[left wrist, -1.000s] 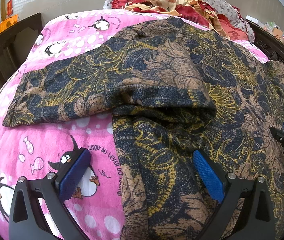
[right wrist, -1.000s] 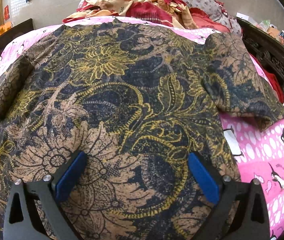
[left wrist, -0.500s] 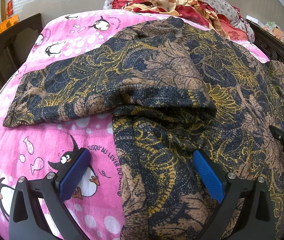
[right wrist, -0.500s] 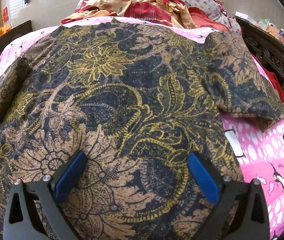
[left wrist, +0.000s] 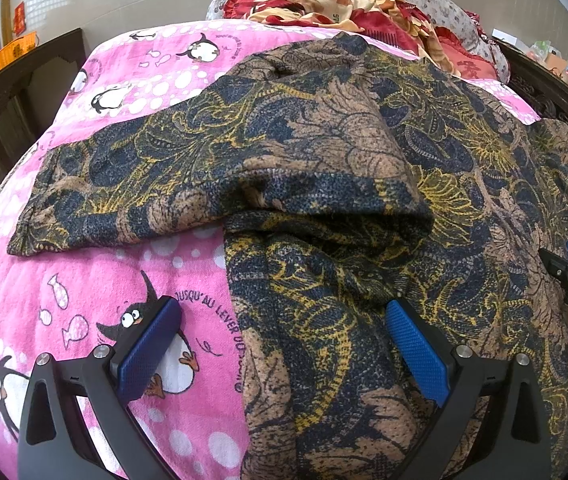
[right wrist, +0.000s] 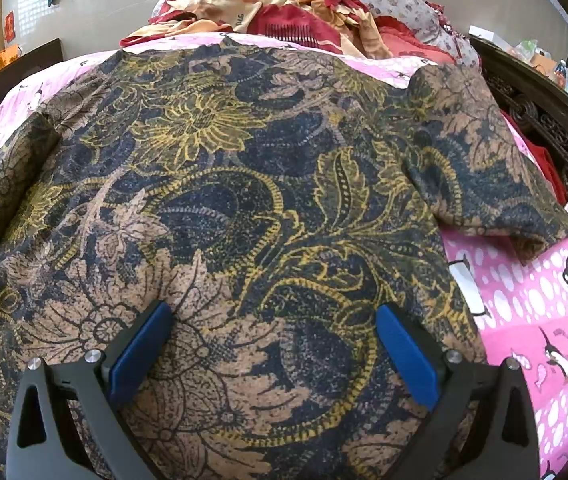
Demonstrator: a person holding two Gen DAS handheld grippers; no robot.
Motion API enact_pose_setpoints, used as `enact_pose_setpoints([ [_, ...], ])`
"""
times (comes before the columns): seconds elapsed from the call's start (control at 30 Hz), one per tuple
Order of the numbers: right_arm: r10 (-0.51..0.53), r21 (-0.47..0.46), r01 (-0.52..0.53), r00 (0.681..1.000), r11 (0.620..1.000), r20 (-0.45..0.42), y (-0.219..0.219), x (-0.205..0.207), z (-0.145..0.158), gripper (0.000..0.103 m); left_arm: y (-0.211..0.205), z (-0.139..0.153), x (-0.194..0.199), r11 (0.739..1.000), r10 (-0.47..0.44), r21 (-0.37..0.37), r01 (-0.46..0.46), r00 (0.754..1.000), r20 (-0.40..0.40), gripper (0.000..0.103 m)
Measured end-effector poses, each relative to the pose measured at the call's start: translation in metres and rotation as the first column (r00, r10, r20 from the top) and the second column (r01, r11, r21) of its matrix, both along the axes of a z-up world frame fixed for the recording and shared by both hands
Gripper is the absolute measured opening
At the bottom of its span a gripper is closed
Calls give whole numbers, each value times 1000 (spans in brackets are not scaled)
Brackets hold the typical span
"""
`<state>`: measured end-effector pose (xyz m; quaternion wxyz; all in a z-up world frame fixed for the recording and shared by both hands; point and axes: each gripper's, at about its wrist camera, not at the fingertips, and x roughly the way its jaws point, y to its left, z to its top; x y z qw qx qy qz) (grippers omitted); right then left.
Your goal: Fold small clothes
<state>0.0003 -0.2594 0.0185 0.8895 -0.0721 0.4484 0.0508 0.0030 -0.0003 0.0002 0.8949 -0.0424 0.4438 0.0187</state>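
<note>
Bed (left wrist: 83,308): pink penguin blanket, your flat work surface. Shirt (right wrist: 243,200) lies spread across it, patterned side up, so its edges are reachable. Left sleeve (left wrist: 123,192) lies straight out to the side; a bunched ridge where it joins the body suggests a fold started there (judgement). Right sleeve (right wrist: 484,176) lies out on the blanket. Left gripper (left wrist: 279,340): jaws apart, straddling the shirt's left edge, holding nothing. Right gripper (right wrist: 271,344): apart too, low over the hem, 2 pads empty.
</note>
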Motion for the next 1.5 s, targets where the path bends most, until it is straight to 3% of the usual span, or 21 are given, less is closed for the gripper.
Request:
enact_pose_setpoints([
  [1.03, -3, 10, 3, 1000, 1000, 0, -2, 0, 0, 103, -4, -1, 3, 1000, 4, 4, -4, 1000, -9, 88],
  [1.13, -3, -3, 3, 1000, 1000, -29, -2, -2, 3, 103, -4, -1, 2, 1000, 4, 4, -4, 1000, -7, 88],
  [1.27, 75, -10, -76, 995, 997, -66, -8, -19, 8, 103, -6, -1, 2, 1000, 7, 15, -7, 1000, -11, 88],
  [1.4, 109, 47, -107, 994, 993, -34, -20, -34, 9, 103, -12, 0, 0, 999, 12, 49, -12, 1000, -3, 88],
  [1.5, 89, 4, -89, 995, 996, -35, -13, -30, 4, 103, -5, 0, 0, 1000, 11, 1, -11, 1000, -2, 88],
])
